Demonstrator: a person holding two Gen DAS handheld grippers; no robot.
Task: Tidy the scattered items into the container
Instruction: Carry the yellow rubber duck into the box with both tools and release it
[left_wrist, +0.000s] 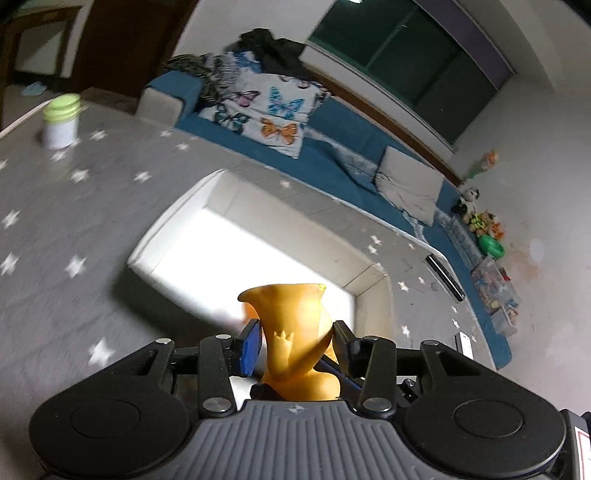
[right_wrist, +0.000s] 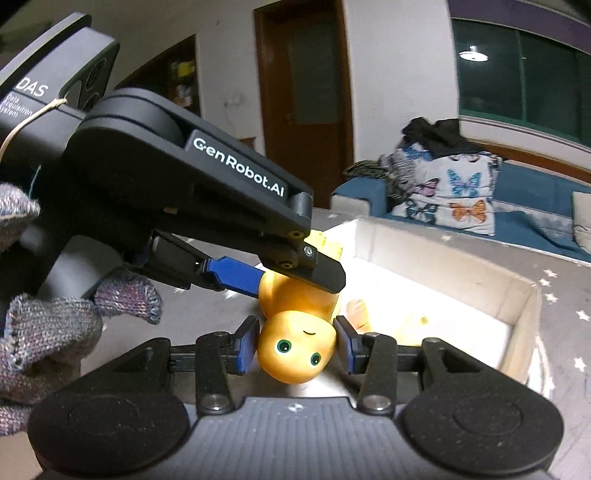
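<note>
An orange toy figure (left_wrist: 295, 332) with green eyes is held between both grippers above the near edge of a white open box (left_wrist: 218, 206). My left gripper (left_wrist: 295, 343) is shut on the toy's body. In the right wrist view the left gripper (right_wrist: 291, 273) reaches in from the left and clamps the toy's body (right_wrist: 291, 295). My right gripper (right_wrist: 295, 347) has its pads on either side of the toy's round head, shut on it. The box (right_wrist: 517, 299) lies behind, brightly lit inside, with small pale pieces in it.
A grey star-patterned table (left_wrist: 74, 221) holds a white jar with a green lid (left_wrist: 61, 122) at the far left. A dark remote (left_wrist: 445, 273) lies at the table's right edge. A blue sofa (left_wrist: 332, 147) with a butterfly cushion lies beyond. A gloved hand (right_wrist: 44, 314) holds the left gripper.
</note>
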